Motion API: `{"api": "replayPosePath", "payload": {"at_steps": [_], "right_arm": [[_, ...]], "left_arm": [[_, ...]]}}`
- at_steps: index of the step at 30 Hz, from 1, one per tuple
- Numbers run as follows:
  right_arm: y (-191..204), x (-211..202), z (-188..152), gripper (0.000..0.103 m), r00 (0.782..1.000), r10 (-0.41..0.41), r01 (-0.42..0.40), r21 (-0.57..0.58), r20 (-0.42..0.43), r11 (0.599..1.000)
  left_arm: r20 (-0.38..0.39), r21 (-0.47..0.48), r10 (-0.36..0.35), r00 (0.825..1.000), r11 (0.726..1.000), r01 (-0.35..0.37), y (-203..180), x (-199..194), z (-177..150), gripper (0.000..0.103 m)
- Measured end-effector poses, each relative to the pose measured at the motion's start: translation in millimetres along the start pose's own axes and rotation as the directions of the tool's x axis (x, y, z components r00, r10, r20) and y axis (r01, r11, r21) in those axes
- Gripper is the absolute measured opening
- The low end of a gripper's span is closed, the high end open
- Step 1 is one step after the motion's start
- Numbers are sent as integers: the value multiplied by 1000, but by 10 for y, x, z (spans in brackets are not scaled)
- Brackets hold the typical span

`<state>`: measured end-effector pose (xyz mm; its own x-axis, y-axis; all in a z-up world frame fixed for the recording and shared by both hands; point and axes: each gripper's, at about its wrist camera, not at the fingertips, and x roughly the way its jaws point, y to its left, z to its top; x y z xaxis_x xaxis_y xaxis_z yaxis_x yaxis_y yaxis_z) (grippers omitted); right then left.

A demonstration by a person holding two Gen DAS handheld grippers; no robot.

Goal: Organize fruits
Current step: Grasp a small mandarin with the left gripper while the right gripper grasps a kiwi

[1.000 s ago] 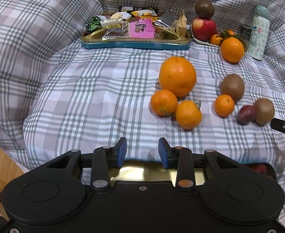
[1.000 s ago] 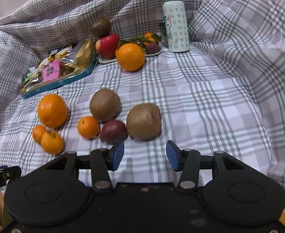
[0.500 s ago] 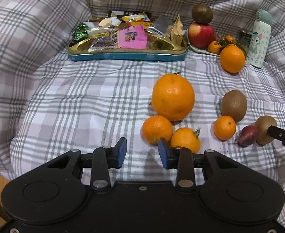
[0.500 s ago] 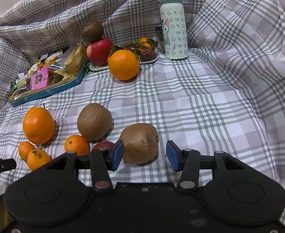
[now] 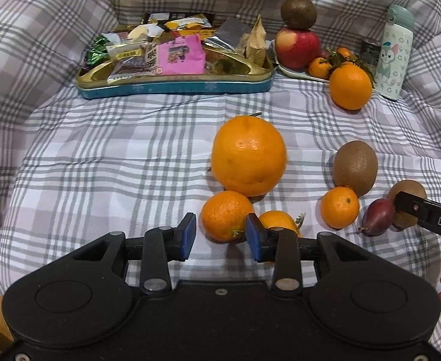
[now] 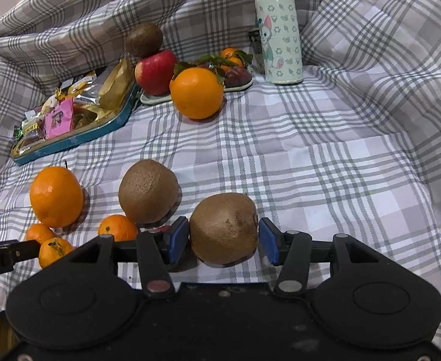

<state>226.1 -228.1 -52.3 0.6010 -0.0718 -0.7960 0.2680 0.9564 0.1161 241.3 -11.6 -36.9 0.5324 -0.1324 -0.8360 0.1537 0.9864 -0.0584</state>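
Left gripper [image 5: 220,236] low over plaid cloth [image 5: 106,162], jaws parted and widening, small mandarin [image 5: 227,215] between pads, untouched. Big orange [image 5: 248,155] just behind it. Right gripper [image 6: 224,240] jaws widening, straddling kiwi [image 6: 224,228] on cloth; left pad at skin, right pad clear. No grasp.

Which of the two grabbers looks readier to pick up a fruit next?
The right gripper: its opening jaws already straddle the near kiwi, pads on both sides. The left gripper only nears a small mandarin, with its jaws barely wider than it.
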Motion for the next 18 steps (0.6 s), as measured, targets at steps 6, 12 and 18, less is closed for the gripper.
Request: {"api": "replayPosePath", "payload": {"at_steps": [6, 12, 18], "right_arm": [[-24, 72, 27, 56, 1000, 2, -2, 13, 13, 1000], [-55, 217, 52, 57, 1000, 4, -4, 18, -14, 1000], [0, 297, -2, 59, 1000, -14, 14, -20, -1, 1000]], "left_arm": [[-10, 3, -15, 1000, 1000, 15, -47, 87, 42, 49], [-29, -11, -11, 1000, 1000, 11, -52, 206, 75, 50], [-41, -19, -2, 999, 1000, 1, -51, 296, 96, 50]]}}
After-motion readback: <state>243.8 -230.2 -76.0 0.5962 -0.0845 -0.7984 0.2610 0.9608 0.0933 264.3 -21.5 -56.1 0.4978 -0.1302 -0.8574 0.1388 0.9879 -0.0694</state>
